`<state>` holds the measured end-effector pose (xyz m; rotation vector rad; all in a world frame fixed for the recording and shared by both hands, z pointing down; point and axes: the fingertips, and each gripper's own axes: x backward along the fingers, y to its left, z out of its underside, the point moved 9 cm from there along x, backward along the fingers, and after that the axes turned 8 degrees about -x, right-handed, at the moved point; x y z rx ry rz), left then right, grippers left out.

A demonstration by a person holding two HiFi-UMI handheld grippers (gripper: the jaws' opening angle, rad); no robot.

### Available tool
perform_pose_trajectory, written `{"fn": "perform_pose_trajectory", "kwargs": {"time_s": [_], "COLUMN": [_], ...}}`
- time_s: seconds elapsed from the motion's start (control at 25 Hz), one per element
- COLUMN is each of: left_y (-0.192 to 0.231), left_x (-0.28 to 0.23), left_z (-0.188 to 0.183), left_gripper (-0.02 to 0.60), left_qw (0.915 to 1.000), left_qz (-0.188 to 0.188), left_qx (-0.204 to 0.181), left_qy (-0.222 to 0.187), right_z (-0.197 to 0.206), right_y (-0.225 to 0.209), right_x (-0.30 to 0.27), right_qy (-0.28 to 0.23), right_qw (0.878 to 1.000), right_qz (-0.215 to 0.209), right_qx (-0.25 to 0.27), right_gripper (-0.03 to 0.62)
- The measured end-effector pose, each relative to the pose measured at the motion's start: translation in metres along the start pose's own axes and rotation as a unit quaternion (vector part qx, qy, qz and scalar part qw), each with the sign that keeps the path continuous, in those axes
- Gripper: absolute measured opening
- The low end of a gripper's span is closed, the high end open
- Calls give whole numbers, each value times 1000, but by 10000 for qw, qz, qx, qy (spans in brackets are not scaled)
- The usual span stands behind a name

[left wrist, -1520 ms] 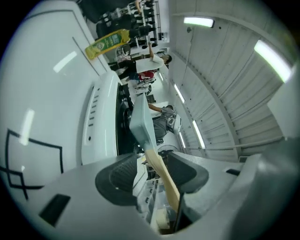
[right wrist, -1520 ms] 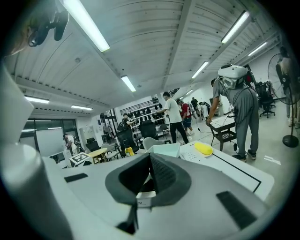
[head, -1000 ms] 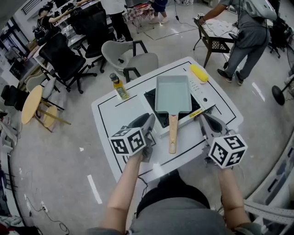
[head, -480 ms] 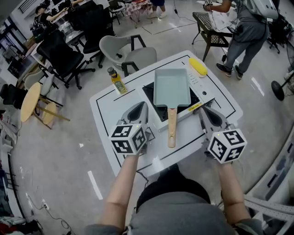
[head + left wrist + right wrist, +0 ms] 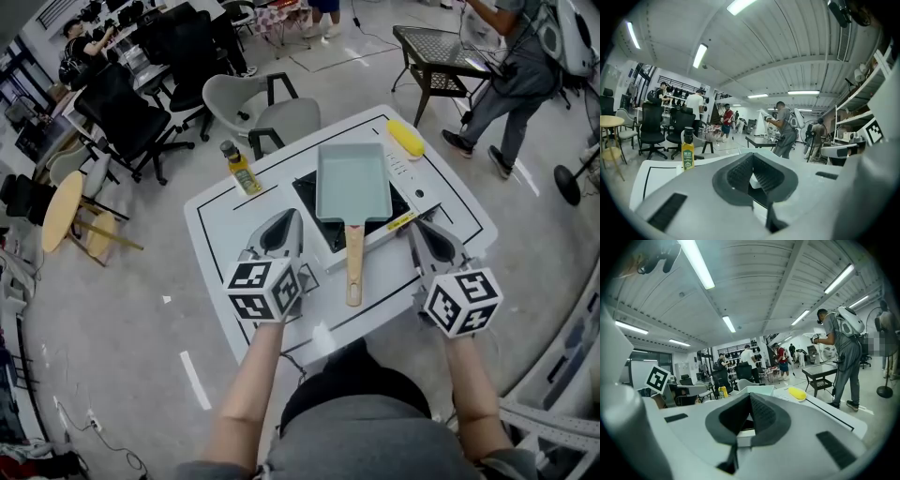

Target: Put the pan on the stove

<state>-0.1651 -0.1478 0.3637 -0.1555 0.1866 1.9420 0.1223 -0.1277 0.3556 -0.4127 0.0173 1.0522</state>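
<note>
A pale blue rectangular pan (image 5: 353, 182) sits on the black stove top (image 5: 311, 201) in the middle of the white table (image 5: 216, 234). Its wooden handle (image 5: 354, 265) points toward me. My left gripper (image 5: 281, 228) hovers left of the handle, jaws shut with nothing between them. The right gripper (image 5: 428, 237) hangs right of the handle, also shut and empty. In the left gripper view its jaws (image 5: 751, 173) meet over the table edge. From the right gripper view the closed jaws (image 5: 746, 420) point at the pan's rim (image 5: 759, 389).
A yellow oil bottle (image 5: 237, 169) stands at the table's back left and shows again (image 5: 687, 151) in the left gripper view. A yellow sponge-like object (image 5: 406, 141) lies at the back right. Chairs (image 5: 264, 112) stand behind the table; a person (image 5: 525, 75) walks at the right.
The left gripper's jaws have closed. Both grippers stay beside the pan handle, drawn slightly back. The person at the back right has moved on.
</note>
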Motion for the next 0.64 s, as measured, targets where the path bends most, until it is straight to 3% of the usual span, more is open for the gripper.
{"fn": "perform_pose_trajectory", "kwargs": {"time_s": [0.64], "left_y": [-1], "left_x": [3], "left_z": [3], "left_gripper": [6], "left_qw": [10000], "left_qz": [-24], "left_qx": [75], "left_qy": [17], "right_z": [1], "right_y": [2], "right_x": [2], "right_qy": [10], "right_qw": [10000], "right_qz": [5], "right_qx": [65], "right_gripper": [3]}}
